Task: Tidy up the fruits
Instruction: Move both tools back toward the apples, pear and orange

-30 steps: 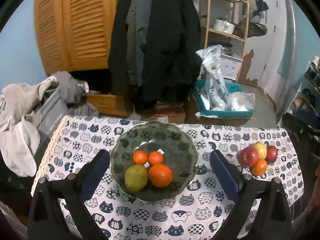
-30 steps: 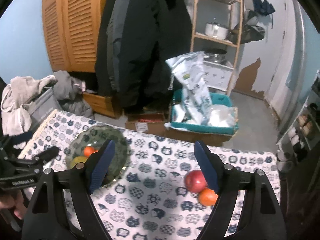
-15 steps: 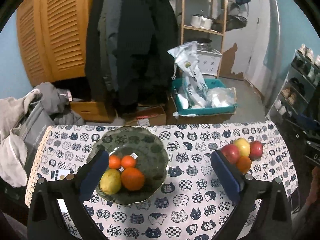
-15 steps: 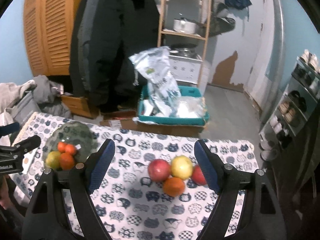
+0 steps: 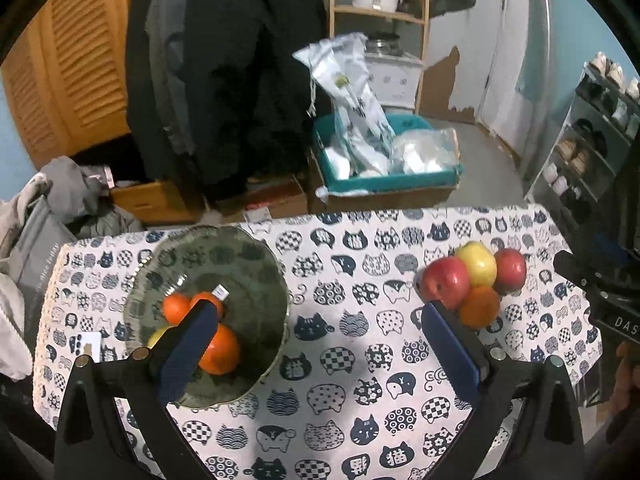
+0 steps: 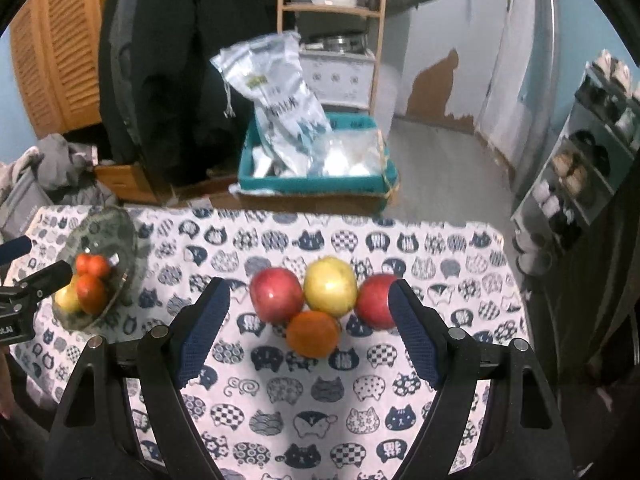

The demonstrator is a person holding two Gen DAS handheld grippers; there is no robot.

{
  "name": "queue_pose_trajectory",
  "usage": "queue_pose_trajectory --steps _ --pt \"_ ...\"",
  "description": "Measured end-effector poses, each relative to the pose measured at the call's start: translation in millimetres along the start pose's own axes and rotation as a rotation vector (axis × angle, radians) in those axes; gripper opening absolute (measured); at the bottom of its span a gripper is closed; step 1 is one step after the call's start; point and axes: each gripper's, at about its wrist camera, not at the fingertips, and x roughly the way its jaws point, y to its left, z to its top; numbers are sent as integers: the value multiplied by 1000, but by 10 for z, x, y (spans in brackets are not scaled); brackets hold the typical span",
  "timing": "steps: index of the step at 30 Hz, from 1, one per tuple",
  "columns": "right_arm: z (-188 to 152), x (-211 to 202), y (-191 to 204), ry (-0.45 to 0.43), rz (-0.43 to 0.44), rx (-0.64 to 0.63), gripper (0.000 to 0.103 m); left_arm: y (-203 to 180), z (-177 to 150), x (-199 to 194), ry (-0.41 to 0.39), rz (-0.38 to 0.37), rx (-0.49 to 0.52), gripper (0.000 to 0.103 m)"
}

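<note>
Your right gripper [image 6: 308, 330] hangs wide open, empty, over four loose fruits near the table's right edge. The orange [image 6: 313, 333] sits nearest: firm, round, prone to rolling, so pinch across its middle. Left gripper [image 5: 320, 348] gapes empty too.

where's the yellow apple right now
In the right wrist view the yellow apple sits on the cat-print tablecloth, between two red apples, just behind the loose orange.
</note>
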Motion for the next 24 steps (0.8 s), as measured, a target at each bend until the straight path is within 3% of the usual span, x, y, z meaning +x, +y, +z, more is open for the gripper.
queue_pose_trajectory --steps 24 --pt "-485 1336 -169 310 54 71 80 -300 -356 1179 175 30 60 102"
